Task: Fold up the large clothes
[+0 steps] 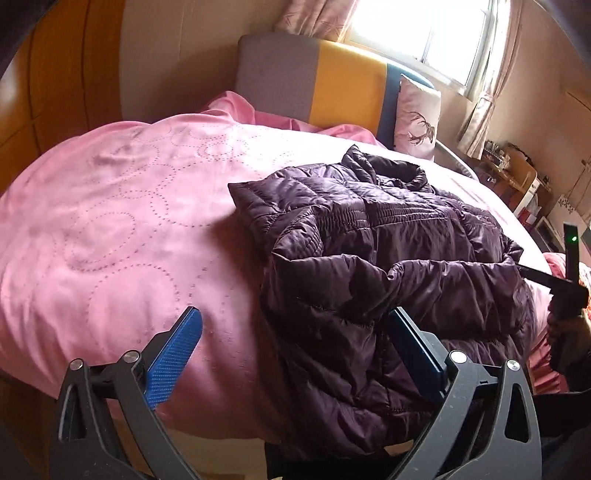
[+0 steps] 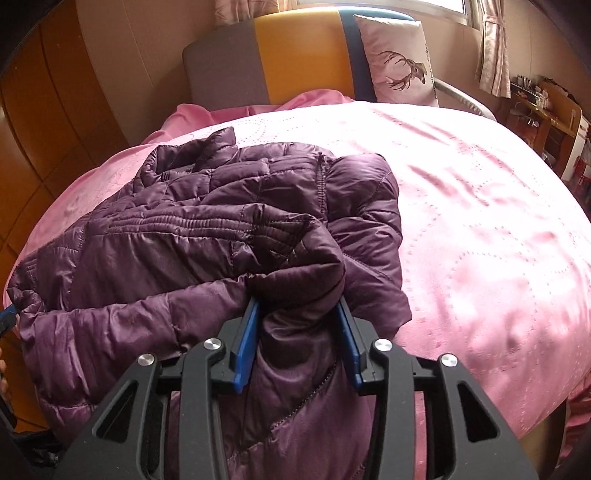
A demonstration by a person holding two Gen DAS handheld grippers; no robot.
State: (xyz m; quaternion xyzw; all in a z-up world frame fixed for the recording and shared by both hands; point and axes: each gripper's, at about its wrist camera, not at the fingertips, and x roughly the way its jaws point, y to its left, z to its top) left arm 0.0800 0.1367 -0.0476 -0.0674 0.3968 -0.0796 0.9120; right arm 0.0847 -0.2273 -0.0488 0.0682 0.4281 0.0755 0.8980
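One dark purple quilted puffer jacket (image 1: 388, 258) crumpled on pink bed cover (image 1: 110, 221). One deer-print pillow (image 2: 399, 62) at headboard. Left gripper (image 1: 291, 332) spread wide, empty. Right gripper (image 2: 299, 314) clamped on jacket fold.

Bedroom w/ a bed under a pink satin dotted-circle quilt (image 2: 480, 206), a grey, yellow & blue padded headboard (image 2: 295, 55), a white deer-print cushion (image 2: 399, 62), wooden wardrobe doors (image 1: 55, 92) at left, a bright window (image 1: 417, 29) w/ pink curtains (image 1: 484, 110), and a cluttered wooden desk (image 2: 546, 107) at right.
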